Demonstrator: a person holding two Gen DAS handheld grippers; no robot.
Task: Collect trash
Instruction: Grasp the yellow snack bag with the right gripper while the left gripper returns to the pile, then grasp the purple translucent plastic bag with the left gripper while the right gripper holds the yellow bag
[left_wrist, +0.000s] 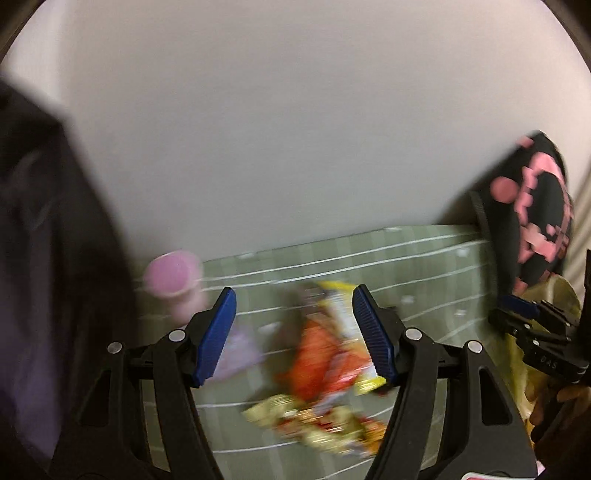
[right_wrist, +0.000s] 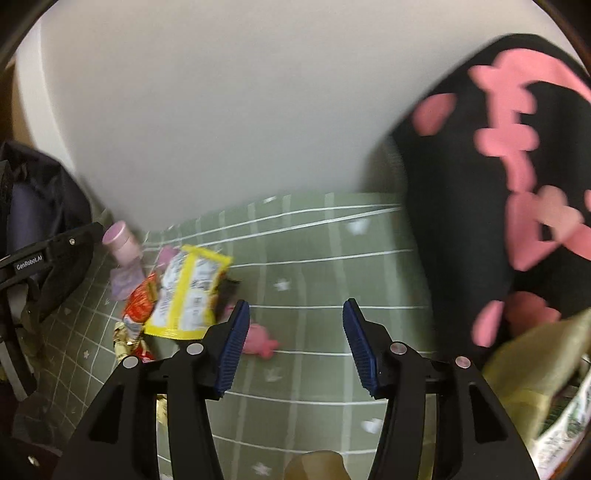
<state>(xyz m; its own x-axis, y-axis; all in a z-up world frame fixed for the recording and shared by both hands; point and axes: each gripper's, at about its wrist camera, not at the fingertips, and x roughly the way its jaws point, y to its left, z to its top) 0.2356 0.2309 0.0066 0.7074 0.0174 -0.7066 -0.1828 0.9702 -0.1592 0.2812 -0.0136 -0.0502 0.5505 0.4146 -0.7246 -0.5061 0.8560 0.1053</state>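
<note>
Fingers (left_wrist: 216, 334) spread, orange wrapper (left_wrist: 317, 354) lying between them.

Crumpled snack wrappers (left_wrist: 325, 354) — heaped on green cloth (left_wrist: 424, 266)

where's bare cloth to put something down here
Free: the green checked cloth between the yellow snack bag and the black-and-pink garment, ahead of the open right hand-held gripper. Crowded: the left side, where wrappers pile up beside the pink bottle and a small pink piece.
</note>
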